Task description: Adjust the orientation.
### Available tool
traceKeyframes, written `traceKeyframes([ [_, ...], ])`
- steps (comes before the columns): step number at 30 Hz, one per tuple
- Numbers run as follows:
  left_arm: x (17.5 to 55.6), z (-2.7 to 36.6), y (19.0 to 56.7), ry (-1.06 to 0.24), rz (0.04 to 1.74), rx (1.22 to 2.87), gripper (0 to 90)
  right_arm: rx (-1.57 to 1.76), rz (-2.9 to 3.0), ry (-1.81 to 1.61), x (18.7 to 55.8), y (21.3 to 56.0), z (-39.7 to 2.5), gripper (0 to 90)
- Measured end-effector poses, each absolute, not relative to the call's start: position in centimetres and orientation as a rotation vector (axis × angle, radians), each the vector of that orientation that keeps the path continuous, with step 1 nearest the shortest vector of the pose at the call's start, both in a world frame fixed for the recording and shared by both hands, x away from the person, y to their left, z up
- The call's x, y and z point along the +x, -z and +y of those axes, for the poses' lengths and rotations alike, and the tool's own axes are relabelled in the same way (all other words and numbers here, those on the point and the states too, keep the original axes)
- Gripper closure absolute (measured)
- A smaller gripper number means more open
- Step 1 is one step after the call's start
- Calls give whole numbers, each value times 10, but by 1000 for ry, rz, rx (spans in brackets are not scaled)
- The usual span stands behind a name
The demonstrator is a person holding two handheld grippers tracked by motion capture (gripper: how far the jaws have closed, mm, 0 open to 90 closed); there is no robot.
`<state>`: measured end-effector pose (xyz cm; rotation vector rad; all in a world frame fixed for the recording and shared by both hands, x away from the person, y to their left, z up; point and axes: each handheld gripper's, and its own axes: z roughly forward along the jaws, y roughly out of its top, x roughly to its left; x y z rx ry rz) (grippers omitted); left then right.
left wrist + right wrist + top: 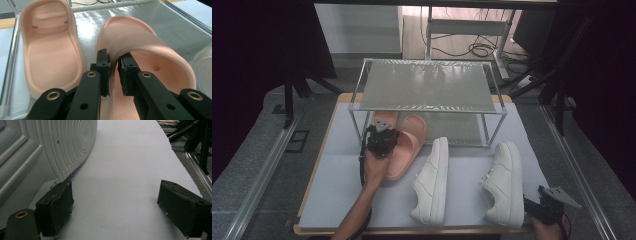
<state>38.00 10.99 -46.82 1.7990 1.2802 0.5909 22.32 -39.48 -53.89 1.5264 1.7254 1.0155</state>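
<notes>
Strap edge of the pink foam slide sandal (140, 42) is pinched by left gripper (113, 72), probably for shelving; right gripper (115, 205) is held released.

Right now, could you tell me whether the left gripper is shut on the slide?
Shut: the left gripper pinches the pink slide's strap edge between its fingers.

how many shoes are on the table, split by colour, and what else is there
pink slides: 2, one clamped at its strap edge by the left gripper
white sneakers: 2
metal rack: 1
total: 5 things
</notes>
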Motion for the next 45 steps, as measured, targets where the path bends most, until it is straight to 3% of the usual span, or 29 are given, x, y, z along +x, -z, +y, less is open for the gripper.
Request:
traceKeyframes([
  [17,398,109,484,-607,1342,1767,788,1521,1728,-1013,223,539,-395,131],
  [21,395,111,480,-612,1325,1792,695,1522,1729,-1013,223,539,-395,131],
  [37,347,142,473,-532,1188,1852,525,1524,1729,-1009,223,539,-395,130],
  [42,324,145,479,-487,1134,1892,534,1525,1729,-1009,223,539,-395,130],
  [45,310,147,482,-471,1113,1904,602,1525,1728,-1009,223,539,-395,131],
])
